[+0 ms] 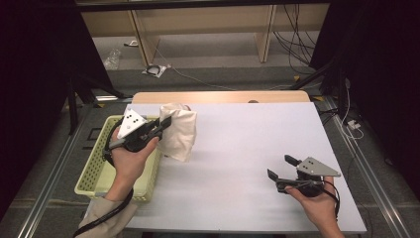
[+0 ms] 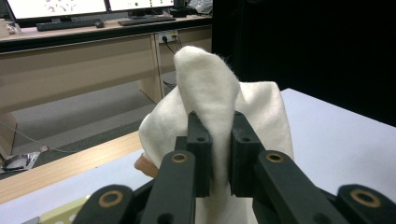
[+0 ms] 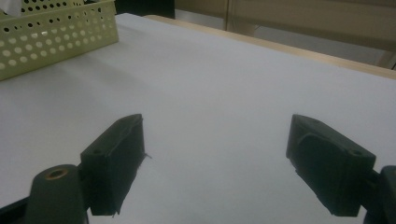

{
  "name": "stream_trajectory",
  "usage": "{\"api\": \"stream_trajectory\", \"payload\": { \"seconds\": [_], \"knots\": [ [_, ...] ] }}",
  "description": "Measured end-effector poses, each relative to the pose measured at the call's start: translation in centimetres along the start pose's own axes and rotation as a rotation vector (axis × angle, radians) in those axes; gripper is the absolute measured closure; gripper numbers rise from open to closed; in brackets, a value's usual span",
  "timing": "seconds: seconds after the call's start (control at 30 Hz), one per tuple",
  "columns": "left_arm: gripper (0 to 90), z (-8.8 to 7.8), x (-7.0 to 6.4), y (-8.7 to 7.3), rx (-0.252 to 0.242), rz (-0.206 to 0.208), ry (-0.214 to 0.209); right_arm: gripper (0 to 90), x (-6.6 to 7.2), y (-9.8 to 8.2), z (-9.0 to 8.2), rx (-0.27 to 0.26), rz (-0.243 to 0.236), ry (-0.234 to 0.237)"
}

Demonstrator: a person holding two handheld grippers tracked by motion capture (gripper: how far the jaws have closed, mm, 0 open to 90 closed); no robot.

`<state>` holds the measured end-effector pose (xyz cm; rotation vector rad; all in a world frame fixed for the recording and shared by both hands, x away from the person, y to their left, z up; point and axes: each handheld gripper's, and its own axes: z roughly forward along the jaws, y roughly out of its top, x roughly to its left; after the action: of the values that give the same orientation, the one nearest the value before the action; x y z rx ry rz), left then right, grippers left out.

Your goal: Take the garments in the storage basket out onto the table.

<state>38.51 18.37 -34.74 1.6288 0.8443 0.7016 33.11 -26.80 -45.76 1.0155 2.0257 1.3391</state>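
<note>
- My left gripper point(image 1: 166, 121) is clamped on a fold of the white cloth point(image 1: 179, 131), holding it above the table point(image 1: 247, 148), beside the green basket point(image 1: 94, 171).
- My right gripper point(image 1: 282, 167) rests wide open, well apart.

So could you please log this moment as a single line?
left gripper: shut on cream cloth, lifted beside green basket | right gripper: open, nothing held, over white table

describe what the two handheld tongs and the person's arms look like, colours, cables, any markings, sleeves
Both tongs, left tongs and right tongs, are black, with two blocky jaws on linked bars with brass-coloured pivot pins. Each carries a grey three-cornered plate; the left one bears small dark dots. A black cable trails along the left forearm, over a beige sleeve.
</note>
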Motion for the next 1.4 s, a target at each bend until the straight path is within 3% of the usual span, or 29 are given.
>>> {"api": "stream_trajectory", "payload": {
  "seconds": [1.4],
  "knots": [
    [81.1,1.3,-2.1,-0.7,0.021,0.016,-0.074,20.6,-0.1,0.0,0.0,-0.013,0.003,-0.003]
  ]
}}
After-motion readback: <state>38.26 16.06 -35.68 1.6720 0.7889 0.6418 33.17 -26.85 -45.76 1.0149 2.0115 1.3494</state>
